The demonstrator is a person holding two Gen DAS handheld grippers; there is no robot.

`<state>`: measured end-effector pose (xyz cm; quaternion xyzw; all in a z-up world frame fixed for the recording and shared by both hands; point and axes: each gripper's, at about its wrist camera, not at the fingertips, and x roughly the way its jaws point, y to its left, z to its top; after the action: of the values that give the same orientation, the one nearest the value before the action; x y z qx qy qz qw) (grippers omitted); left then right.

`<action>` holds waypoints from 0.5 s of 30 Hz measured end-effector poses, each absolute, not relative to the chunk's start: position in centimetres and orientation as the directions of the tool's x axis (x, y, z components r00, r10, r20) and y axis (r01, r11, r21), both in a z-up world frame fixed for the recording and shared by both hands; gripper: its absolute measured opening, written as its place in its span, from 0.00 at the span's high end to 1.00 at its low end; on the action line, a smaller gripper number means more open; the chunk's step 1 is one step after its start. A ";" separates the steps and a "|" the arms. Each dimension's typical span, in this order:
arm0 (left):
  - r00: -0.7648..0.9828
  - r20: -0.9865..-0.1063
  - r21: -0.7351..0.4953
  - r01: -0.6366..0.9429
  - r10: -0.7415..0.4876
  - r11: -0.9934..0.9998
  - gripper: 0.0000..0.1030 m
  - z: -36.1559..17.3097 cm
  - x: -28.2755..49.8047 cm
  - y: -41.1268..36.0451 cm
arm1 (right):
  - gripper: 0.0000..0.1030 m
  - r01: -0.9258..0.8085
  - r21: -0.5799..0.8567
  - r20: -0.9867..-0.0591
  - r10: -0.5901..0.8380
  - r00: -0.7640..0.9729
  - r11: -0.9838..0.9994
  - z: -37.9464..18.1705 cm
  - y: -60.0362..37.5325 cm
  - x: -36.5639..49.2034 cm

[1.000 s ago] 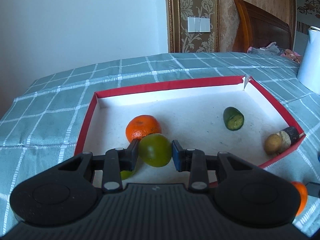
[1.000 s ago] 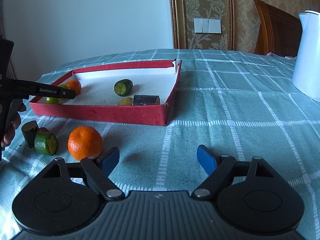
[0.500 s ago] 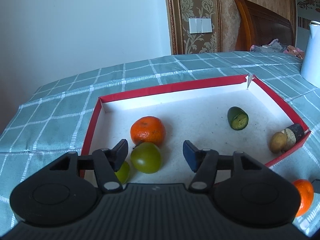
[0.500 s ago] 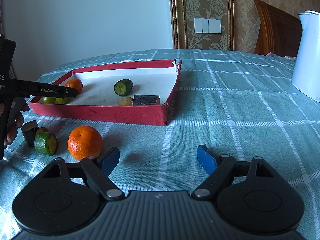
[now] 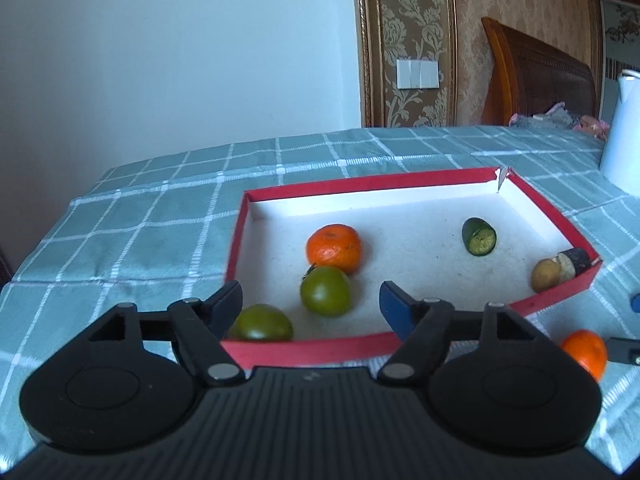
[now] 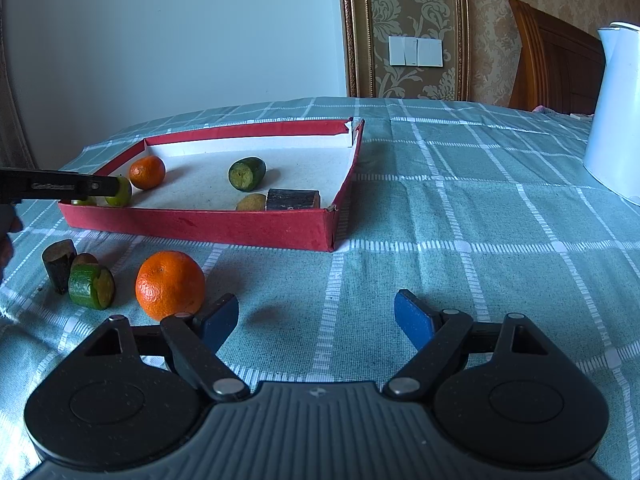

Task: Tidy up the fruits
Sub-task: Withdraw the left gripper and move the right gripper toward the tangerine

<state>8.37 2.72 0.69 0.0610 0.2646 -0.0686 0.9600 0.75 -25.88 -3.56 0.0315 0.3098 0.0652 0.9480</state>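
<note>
Fruits (image 5: 326, 291) lie loose inside tray rim (image 5: 304, 346).

- right gripper (image 6: 316, 312) jaws apart, empty, over teal checked tablecloth (image 6: 480, 240)
- round orange mandarin (image 6: 170, 285) just beside its left finger
- red shallow cardboard box (image 6: 240, 228) toward tablecloth's far left corner
- white plastic kettle (image 6: 616, 120) at right edge

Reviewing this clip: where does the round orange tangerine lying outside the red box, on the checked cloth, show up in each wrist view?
Left wrist view: the round orange tangerine on the cloth sits at the far right lower edge, beyond the box's near right corner.
Right wrist view: the same tangerine is lower left, just ahead of the right gripper's left fingertip.
Shared landmark: the shallow red cardboard box with a white floor.
</note>
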 end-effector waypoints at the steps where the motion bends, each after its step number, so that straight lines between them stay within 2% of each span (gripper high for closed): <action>1: 0.855 -0.510 0.075 0.156 -0.097 0.985 0.25 0.9 7.6 3.3 | 0.17 -0.105 0.099 -0.584 0.143 0.799 0.990 -3.6 -25.9 0.7; 4: 0.858 -0.501 0.039 0.153 -0.113 0.988 0.22 1.1 5.0 5.1 | 0.17 -0.106 0.092 -0.586 0.139 0.798 0.990 -3.6 -25.8 0.7; 7: 0.857 -0.506 0.057 0.149 -0.101 0.987 0.22 0.6 3.0 6.1 | 0.16 -0.108 0.083 -0.589 0.136 0.797 0.991 -3.6 -25.7 0.8; 15: 0.824 -0.553 0.019 0.159 -0.122 0.987 0.18 -1.4 0.7 7.4 | 0.13 -0.115 0.071 -0.594 0.135 0.793 0.991 -3.5 -25.5 0.8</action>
<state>0.71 7.41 -1.36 0.0322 0.2872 -0.0735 0.9545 0.84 -25.50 -3.54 0.0156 0.3149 0.0659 0.9467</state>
